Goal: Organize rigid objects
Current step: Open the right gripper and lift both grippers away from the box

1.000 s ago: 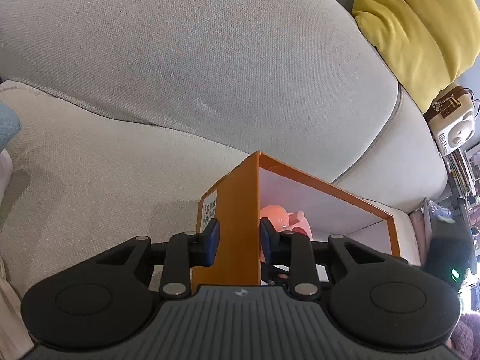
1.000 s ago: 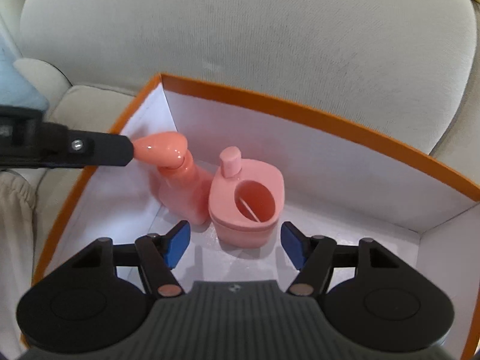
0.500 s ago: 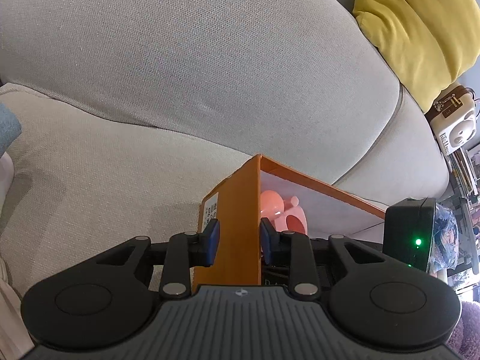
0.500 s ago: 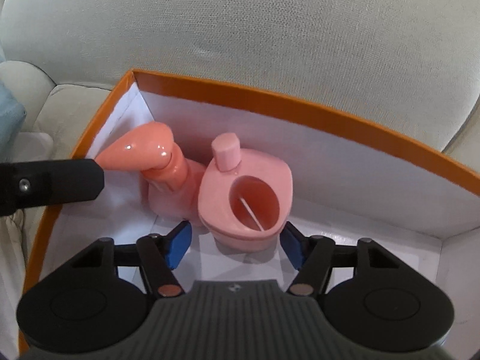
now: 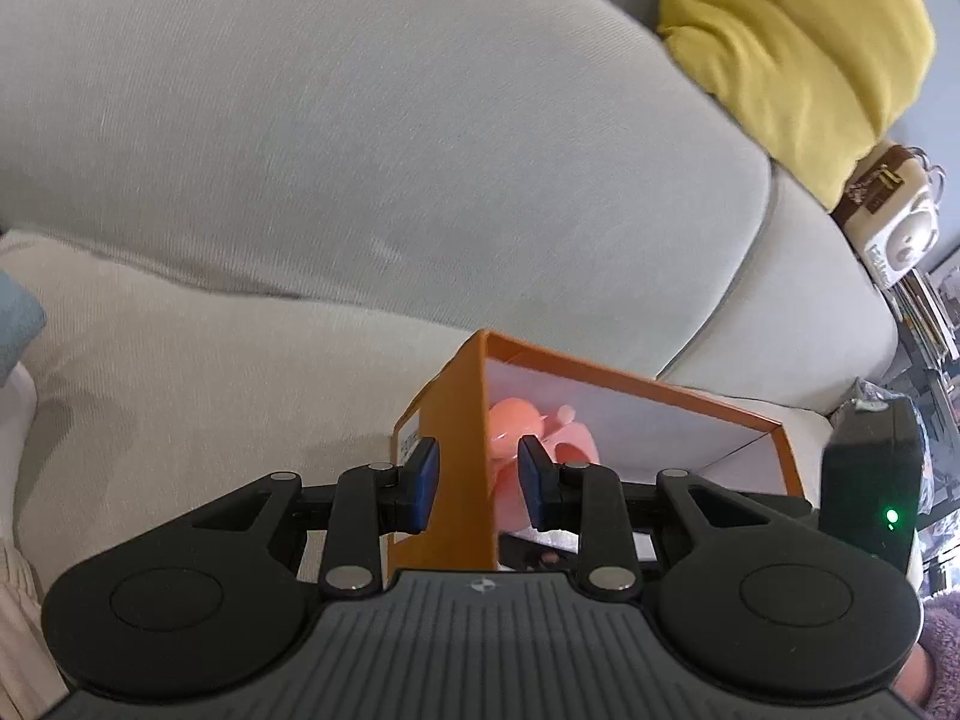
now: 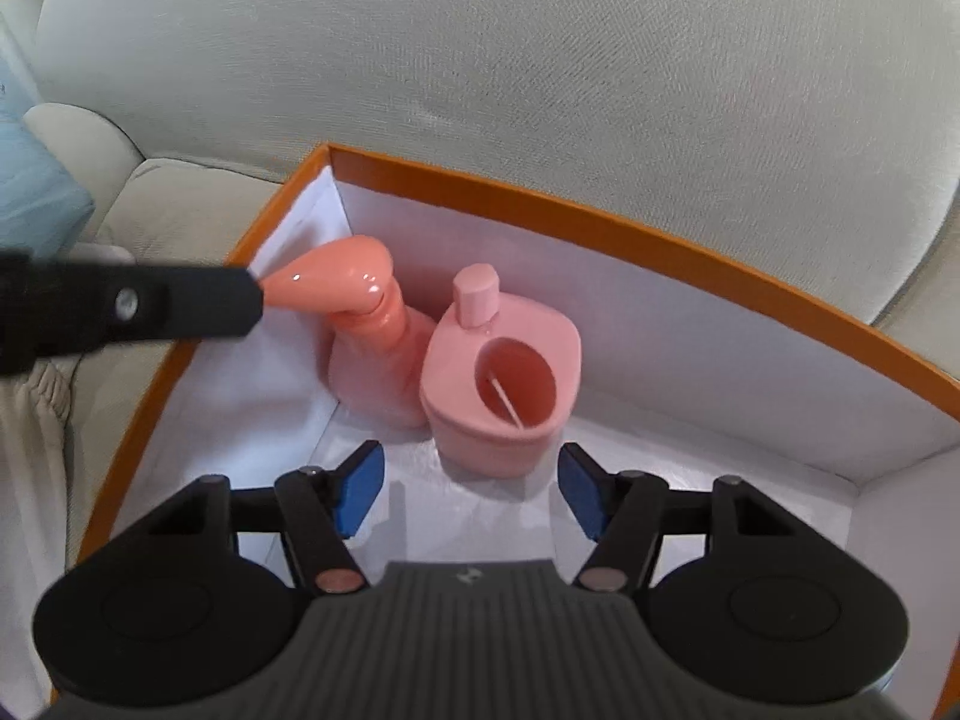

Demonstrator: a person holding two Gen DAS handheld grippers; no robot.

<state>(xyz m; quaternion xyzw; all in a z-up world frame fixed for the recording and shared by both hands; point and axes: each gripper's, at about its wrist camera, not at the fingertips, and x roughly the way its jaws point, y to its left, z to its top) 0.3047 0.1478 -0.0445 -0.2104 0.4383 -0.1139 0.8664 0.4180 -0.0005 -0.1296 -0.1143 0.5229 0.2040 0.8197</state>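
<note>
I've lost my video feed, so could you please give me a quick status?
Left gripper straddles orange box wall. Right gripper open, empty, above pink cup. Pump bottle alongside.

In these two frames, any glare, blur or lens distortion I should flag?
Right wrist view: small glare spots on the glossy coral pump bottle; the orange cardboard box rim bows from fisheye; the black finger of the other gripper looks soft. Left wrist view: the grey sofa bulges, and the edges are blurred.

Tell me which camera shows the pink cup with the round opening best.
The right wrist view. It looks down into the orange box and shows the whole cup, its round opening and top knob, beside the pink bottle. The left wrist view gives only a sliver of the cup behind the box wall and a gripper finger.
</note>
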